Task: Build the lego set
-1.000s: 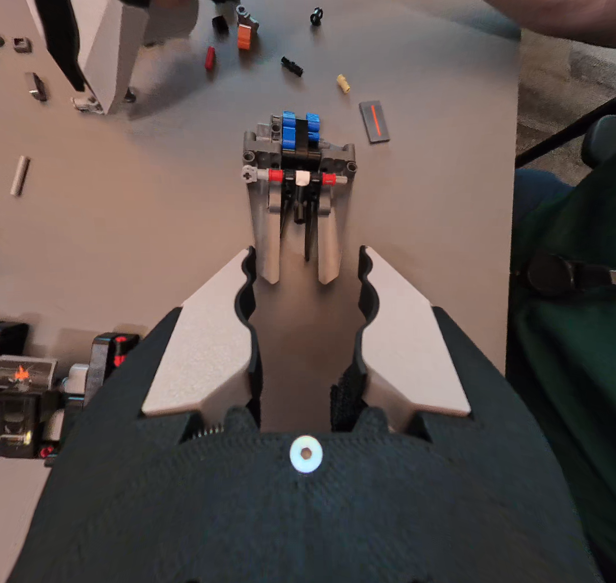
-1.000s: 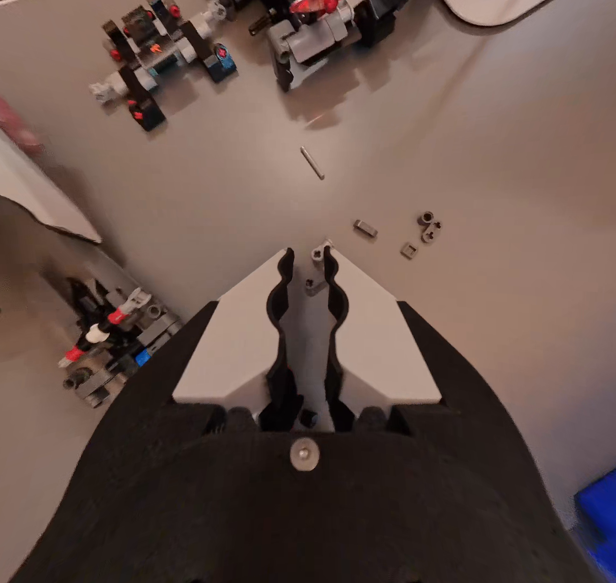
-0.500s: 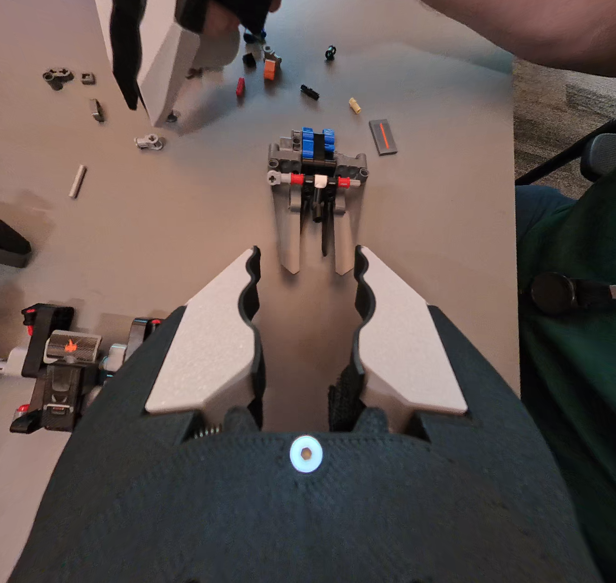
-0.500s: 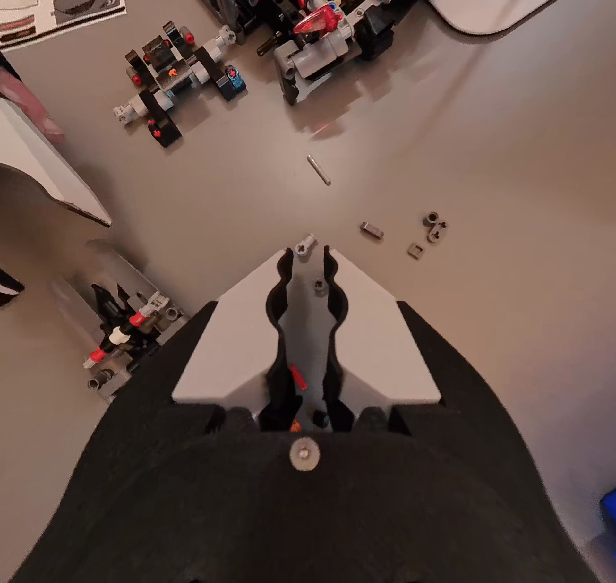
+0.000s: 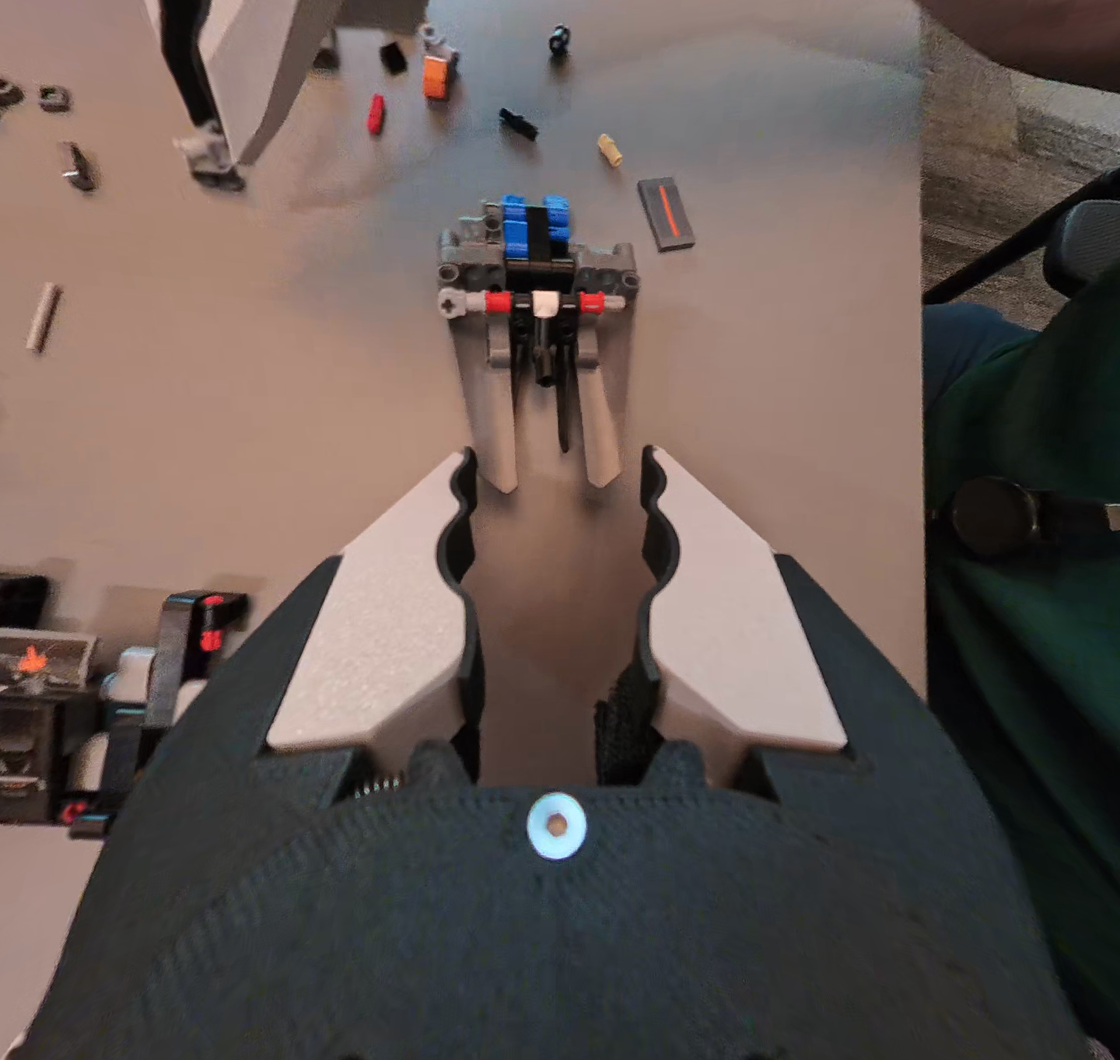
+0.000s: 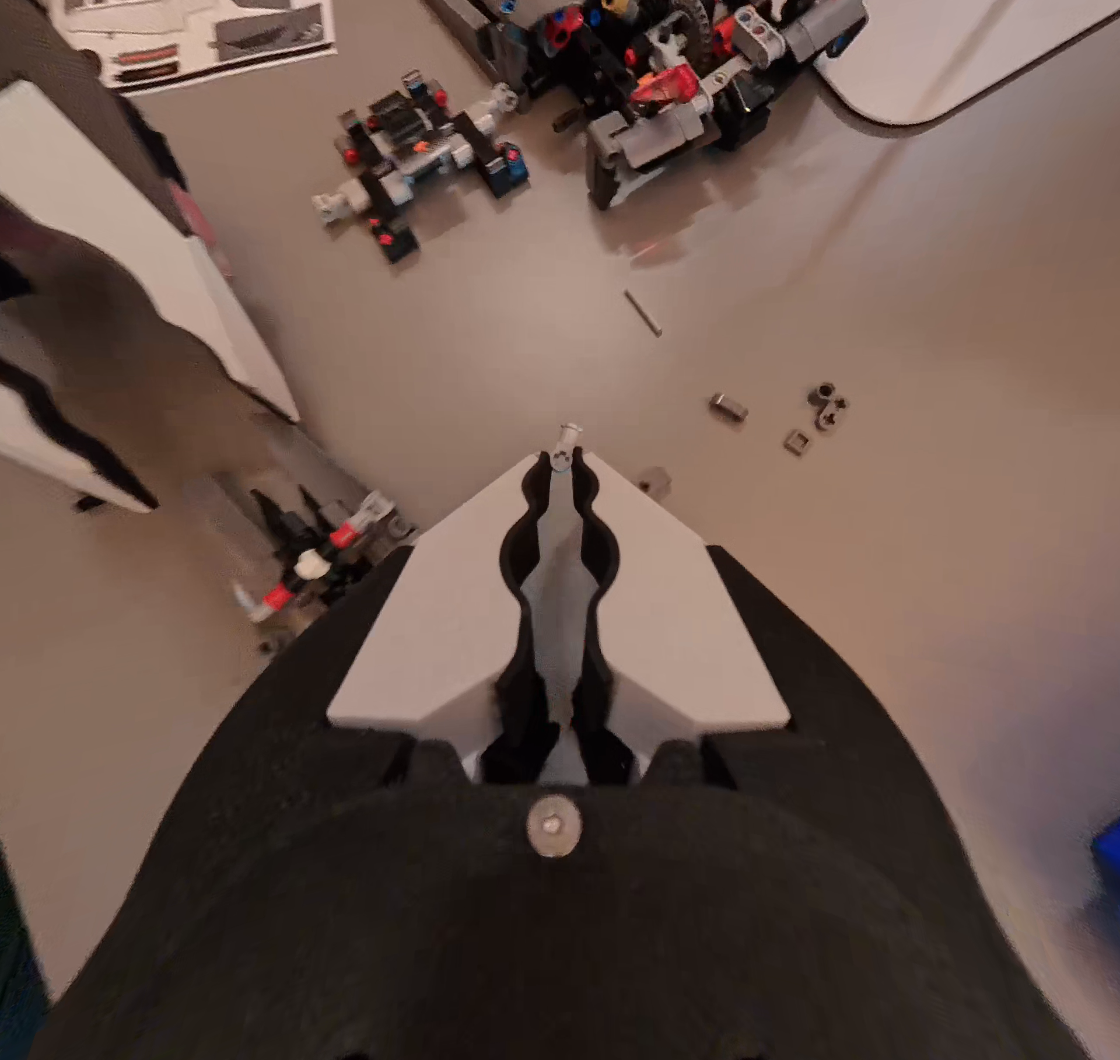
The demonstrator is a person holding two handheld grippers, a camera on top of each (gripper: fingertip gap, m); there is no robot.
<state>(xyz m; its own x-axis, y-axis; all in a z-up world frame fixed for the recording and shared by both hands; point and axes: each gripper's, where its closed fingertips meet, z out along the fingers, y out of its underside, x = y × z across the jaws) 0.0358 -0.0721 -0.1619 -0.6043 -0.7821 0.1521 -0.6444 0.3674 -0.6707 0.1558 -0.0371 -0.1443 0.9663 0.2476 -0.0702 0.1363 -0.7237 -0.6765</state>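
Note:
A sub-assembly (image 5: 536,303) with two long grey panels, blue, red and white parts lies on the table just ahead of my left gripper (image 5: 557,467), which is open and empty. It also shows in the right wrist view (image 6: 321,558), at the left. My right gripper (image 6: 560,458) is shut on a small light grey connector (image 6: 568,434) that sticks out past its tips, low over the table. In the left wrist view the right gripper (image 5: 209,152) shows at the far left with the connector at its tips.
A large car build (image 6: 654,61), a second black sub-assembly (image 6: 418,164) and an instruction sheet (image 6: 188,0) lie at the far side. Loose pieces: a grey axle (image 6: 642,312), dark grey bits (image 6: 827,406), a red pin (image 5: 376,114), an orange piece (image 5: 436,76), a striped tile (image 5: 665,214). The table edge (image 5: 918,425) and a seated person are on the right. My right gripper's tips are some 7 centimeters from the red pin (image 5: 376,114).
My right gripper's jaws have narrowed onto the light grey connector, which lay loose just ahead of them before. My left gripper stays open and has edged nearer the sub-assembly.

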